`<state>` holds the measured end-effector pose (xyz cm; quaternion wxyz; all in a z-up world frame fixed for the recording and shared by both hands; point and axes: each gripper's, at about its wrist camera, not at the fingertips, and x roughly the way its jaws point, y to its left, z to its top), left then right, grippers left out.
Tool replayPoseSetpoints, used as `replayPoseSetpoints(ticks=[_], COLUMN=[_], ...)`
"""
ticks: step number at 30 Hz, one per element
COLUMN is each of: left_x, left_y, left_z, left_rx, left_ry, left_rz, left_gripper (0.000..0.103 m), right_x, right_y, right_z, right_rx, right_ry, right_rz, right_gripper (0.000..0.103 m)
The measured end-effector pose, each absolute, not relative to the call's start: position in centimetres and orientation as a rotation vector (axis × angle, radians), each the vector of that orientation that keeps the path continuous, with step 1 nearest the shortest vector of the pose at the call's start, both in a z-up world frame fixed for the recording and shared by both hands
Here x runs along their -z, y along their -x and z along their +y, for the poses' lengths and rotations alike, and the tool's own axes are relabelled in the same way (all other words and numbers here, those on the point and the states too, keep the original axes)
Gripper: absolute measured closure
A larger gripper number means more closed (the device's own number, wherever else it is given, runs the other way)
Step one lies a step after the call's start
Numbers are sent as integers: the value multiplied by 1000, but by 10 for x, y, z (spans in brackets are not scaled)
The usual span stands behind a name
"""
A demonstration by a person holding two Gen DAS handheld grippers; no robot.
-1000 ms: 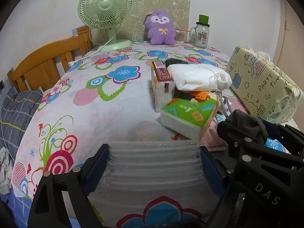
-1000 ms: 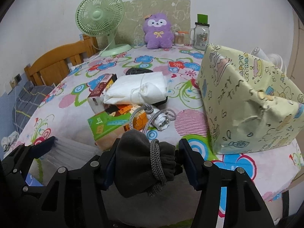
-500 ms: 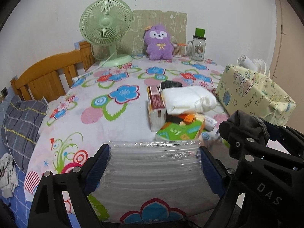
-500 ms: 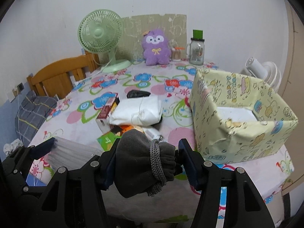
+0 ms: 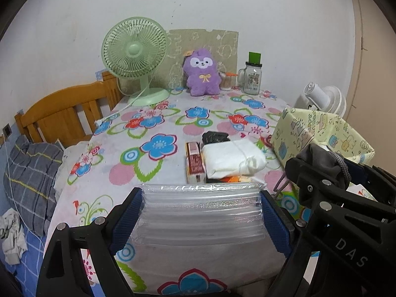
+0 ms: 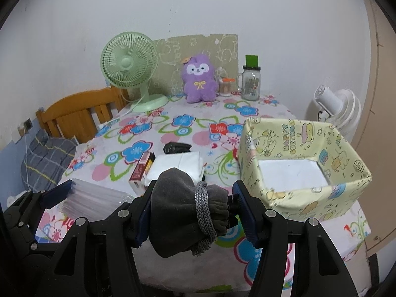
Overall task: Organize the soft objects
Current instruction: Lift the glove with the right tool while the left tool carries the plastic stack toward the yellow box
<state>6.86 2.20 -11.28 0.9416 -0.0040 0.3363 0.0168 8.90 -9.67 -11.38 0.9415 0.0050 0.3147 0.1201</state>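
My left gripper (image 5: 201, 210) is shut on a clear plastic pack (image 5: 201, 212) and holds it above the table's near edge; the pack also shows in the right wrist view (image 6: 94, 199). My right gripper (image 6: 195, 210) is shut on a dark grey pouch (image 6: 183, 208) tied with a grey cord, held up left of the yellow open box (image 6: 304, 170). The box has a white bottom. On the table lie a white soft bundle (image 5: 232, 158), a small brown carton (image 5: 195, 165) and a black item (image 5: 214, 137).
A green fan (image 5: 135, 57), a purple plush (image 5: 201, 73), a glass jar (image 5: 252, 79) stand at the table's far edge. A wooden chair (image 5: 61, 118) with grey cloth is at the left. A white fan (image 6: 339, 111) stands behind the box.
Both grippers have risen and drawn back from the table with their loads; the table items look farther and the inside of the yellow box has come into view.
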Motion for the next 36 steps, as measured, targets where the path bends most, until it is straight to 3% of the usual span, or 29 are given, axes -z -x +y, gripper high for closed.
replayPoseSetpoints(ticks=[36], left_x=[42], left_y=[-102], left_z=[-38], left_rx=[46], left_ry=[-38], left_rz=[576], left_gripper=[11], right_x=[45], right_y=[-115], right_z=[-164], right_rx=[-171], right_ry=[-25], right_rz=[558], right_gripper=[40])
